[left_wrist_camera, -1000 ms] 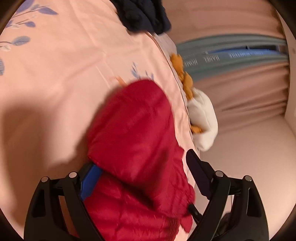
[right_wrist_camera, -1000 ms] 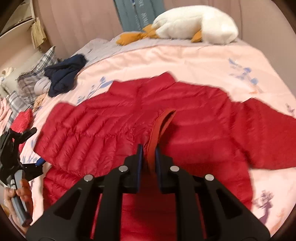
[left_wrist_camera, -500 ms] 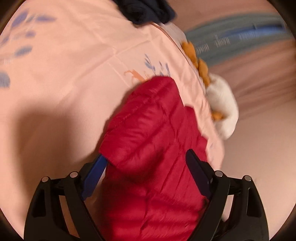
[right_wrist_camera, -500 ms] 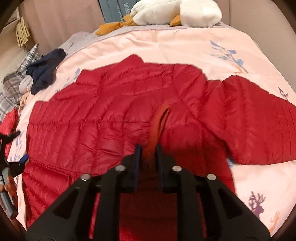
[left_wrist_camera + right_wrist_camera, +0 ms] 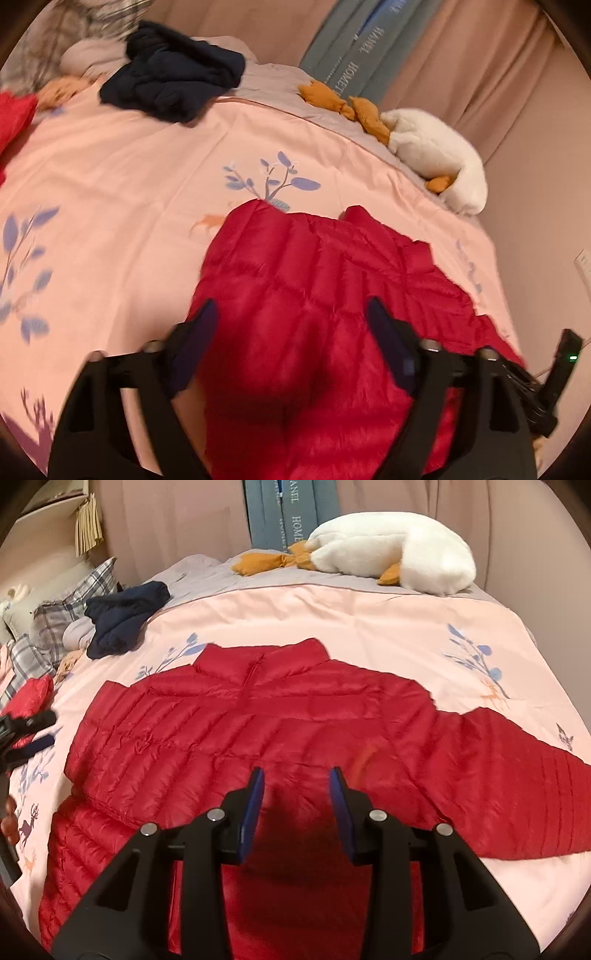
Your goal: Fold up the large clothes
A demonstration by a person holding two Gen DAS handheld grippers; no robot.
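A red quilted down jacket (image 5: 258, 716) lies spread front up on the pink bedspread (image 5: 369, 627), collar toward the far side, one sleeve out to the right and the left sleeve folded over the body. My right gripper (image 5: 297, 786) is open and empty just above the jacket's lower middle. My left gripper (image 5: 291, 321) is open above the jacket's left part (image 5: 314, 277); nothing is between its fingers. The left gripper also shows at the left edge of the right wrist view (image 5: 26, 731).
A dark navy garment (image 5: 125, 616) lies at the far left of the bed beside plaid pillows (image 5: 55, 624). A white plush goose (image 5: 391, 550) lies along the far edge. Another red item (image 5: 29, 694) sits at the left. Curtains hang behind.
My right gripper let go of the red fabric strip and opened. My left gripper dropped the sleeve, which now lies flat, and swung to look across the bed.
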